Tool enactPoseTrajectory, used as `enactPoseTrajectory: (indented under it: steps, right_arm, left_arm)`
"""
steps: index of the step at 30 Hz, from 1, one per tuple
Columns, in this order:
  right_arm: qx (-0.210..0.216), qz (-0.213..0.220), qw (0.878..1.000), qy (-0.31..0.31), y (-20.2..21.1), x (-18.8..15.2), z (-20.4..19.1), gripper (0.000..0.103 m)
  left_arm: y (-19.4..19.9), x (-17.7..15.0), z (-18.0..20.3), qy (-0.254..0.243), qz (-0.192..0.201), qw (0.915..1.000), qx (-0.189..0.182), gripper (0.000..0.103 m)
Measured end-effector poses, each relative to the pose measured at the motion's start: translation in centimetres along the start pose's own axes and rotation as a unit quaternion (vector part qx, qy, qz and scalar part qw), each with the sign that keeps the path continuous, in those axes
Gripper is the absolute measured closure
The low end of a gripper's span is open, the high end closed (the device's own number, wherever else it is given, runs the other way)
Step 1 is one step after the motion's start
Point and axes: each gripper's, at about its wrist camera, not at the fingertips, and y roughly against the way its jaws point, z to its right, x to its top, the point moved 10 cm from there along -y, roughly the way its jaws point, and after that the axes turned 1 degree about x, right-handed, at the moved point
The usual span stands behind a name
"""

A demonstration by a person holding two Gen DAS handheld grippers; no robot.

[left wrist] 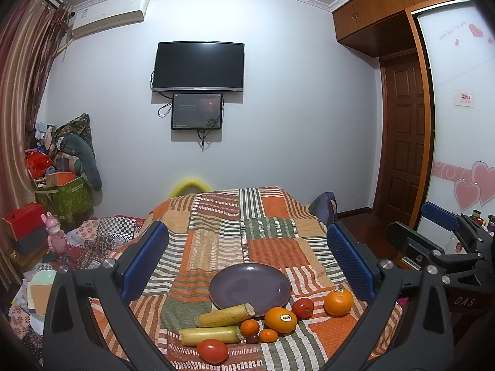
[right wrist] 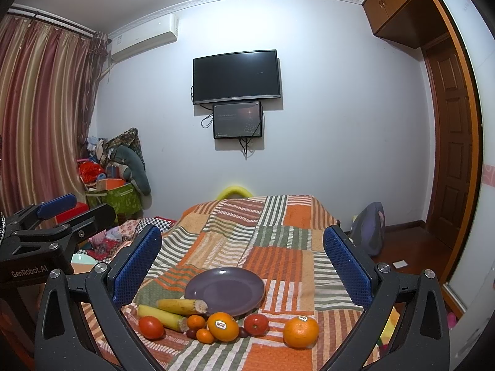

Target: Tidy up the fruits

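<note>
An empty purple plate [left wrist: 250, 284] [right wrist: 225, 289] lies on a patchwork cloth. In front of it sit two yellow banana pieces [left wrist: 224, 314] [right wrist: 181, 306], two red tomatoes [left wrist: 213, 350] [right wrist: 256, 323], two large stickered oranges [left wrist: 280, 319] [right wrist: 300, 330], small tangerines [left wrist: 249, 327] [right wrist: 196, 321] and a dark grape [left wrist: 252, 338] [right wrist: 191, 333]. My left gripper [left wrist: 244, 259] is open, raised before the fruit, holding nothing. My right gripper [right wrist: 243, 262] is open too, empty, beside the left one.
The cloth-covered table [left wrist: 272, 216] falls away to a wooden floor [right wrist: 414, 247] on the right. Piled boxes and bedding [left wrist: 62, 191] fill the left side. A TV [left wrist: 198, 66] hangs on the far wall; a wardrobe [left wrist: 458, 123] stands right.
</note>
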Motion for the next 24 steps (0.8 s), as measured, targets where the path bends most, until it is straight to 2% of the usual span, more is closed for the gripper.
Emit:
enactPoseTrajectory:
  steps: [24]
  right_arm:
    - [0.0, 0.0, 1.0, 0.0, -0.04, -0.2, 0.08, 0.0]
  left_arm:
    - [-0.31, 0.08, 0.59, -0.003, -0.003, 1.0, -0.006, 0.0]
